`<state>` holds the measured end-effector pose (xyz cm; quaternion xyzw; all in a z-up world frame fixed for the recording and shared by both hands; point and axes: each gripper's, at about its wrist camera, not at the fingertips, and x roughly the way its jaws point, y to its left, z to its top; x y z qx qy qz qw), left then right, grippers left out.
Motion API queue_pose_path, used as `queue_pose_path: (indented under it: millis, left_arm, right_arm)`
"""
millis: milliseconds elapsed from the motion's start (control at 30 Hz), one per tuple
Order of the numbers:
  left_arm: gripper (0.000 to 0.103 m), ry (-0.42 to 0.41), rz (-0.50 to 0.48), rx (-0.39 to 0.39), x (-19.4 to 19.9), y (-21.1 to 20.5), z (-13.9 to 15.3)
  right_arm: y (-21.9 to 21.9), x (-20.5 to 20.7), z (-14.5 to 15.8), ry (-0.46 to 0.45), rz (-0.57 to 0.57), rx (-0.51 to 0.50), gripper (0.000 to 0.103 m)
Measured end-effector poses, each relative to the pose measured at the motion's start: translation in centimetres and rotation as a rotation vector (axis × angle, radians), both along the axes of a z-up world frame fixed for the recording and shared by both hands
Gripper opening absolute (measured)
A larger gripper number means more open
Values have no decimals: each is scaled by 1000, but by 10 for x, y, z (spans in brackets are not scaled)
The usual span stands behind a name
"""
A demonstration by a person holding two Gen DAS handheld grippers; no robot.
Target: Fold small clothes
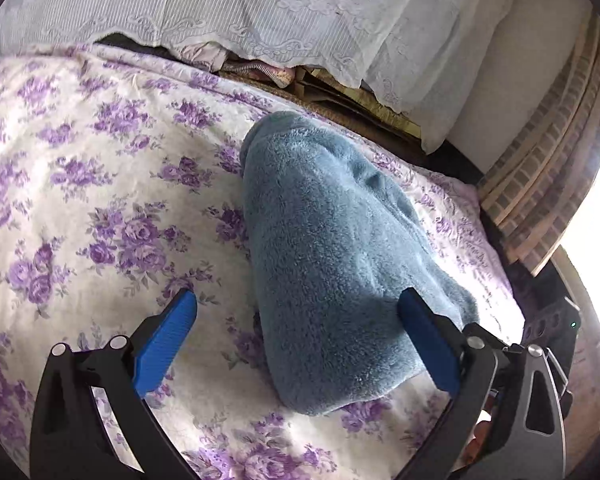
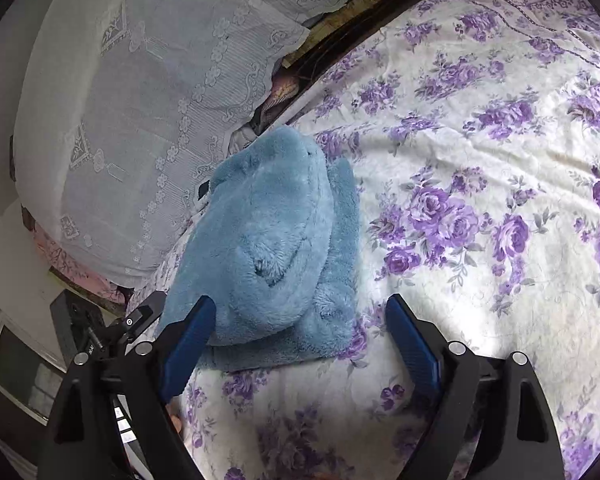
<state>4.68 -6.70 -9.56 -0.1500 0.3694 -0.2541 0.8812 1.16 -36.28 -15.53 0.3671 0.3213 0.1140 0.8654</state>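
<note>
A fluffy blue garment (image 1: 332, 256) lies folded into a thick bundle on the floral bedsheet (image 1: 100, 184). In the left wrist view my left gripper (image 1: 298, 300) is open, its blue fingers (image 1: 168, 336) on either side of the bundle's near end, holding nothing. In the right wrist view the same blue garment (image 2: 268, 248) lies in layers on the bedsheet (image 2: 480, 168). My right gripper (image 2: 302, 308) is open just in front of its near edge, the left finger (image 2: 188, 344) overlapping the fabric, gripping nothing.
A white lace cloth (image 1: 260, 12) covers piled items along the bed's far side; it also shows in the right wrist view (image 2: 140, 120). A bamboo mat (image 1: 548, 168) and a bright window stand at the right. A dark box (image 2: 76, 320) sits beside the bed.
</note>
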Motion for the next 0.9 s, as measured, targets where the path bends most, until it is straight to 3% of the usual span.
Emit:
queue_pose_path:
  millis: [200, 467, 900]
  left_arm:
    - [98, -34, 23, 59, -4, -5, 5]
    - [98, -124, 52, 197, -15, -19, 17]
    - [98, -137, 57, 217, -19, -20, 19]
  right_arm:
    - [7, 2, -1, -12, 16, -48, 95]
    - [9, 3, -1, -28, 22, -60, 99]
    - [9, 4, -1, -26, 22, -65, 99]
